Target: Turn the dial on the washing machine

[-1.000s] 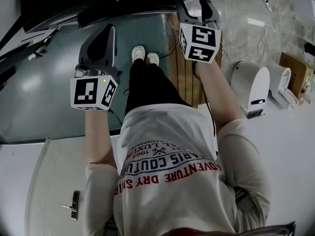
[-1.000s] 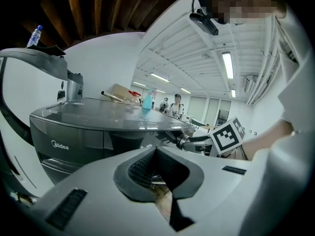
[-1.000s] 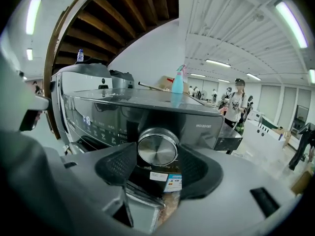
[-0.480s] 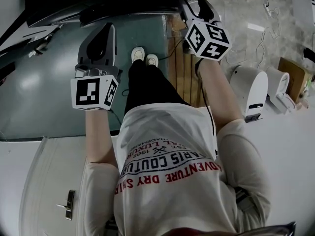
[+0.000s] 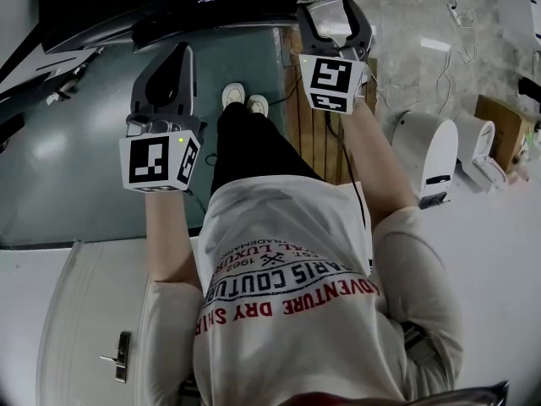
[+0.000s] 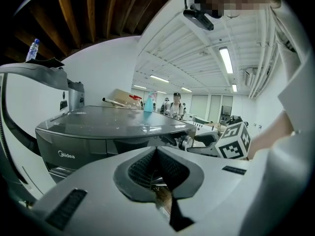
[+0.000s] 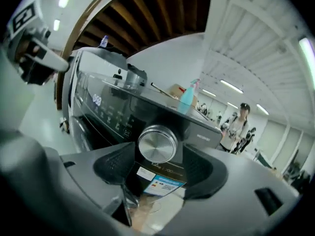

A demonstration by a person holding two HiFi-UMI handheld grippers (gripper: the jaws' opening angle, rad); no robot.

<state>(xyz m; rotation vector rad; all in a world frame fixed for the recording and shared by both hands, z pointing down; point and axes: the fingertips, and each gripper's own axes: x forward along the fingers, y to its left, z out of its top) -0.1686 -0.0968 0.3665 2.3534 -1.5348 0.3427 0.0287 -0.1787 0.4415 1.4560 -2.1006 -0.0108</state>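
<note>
The round silver metal dial on the dark grey washing machine sits between the right tongs, which have just been opening, clear of it; left tongs closed, empty. Turn seems done.

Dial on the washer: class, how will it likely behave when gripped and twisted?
The dial looks like smooth polished metal, so a grip may slip. Round and mounted on the panel, it should turn in place rather than lift away. It looks rigid.
</note>
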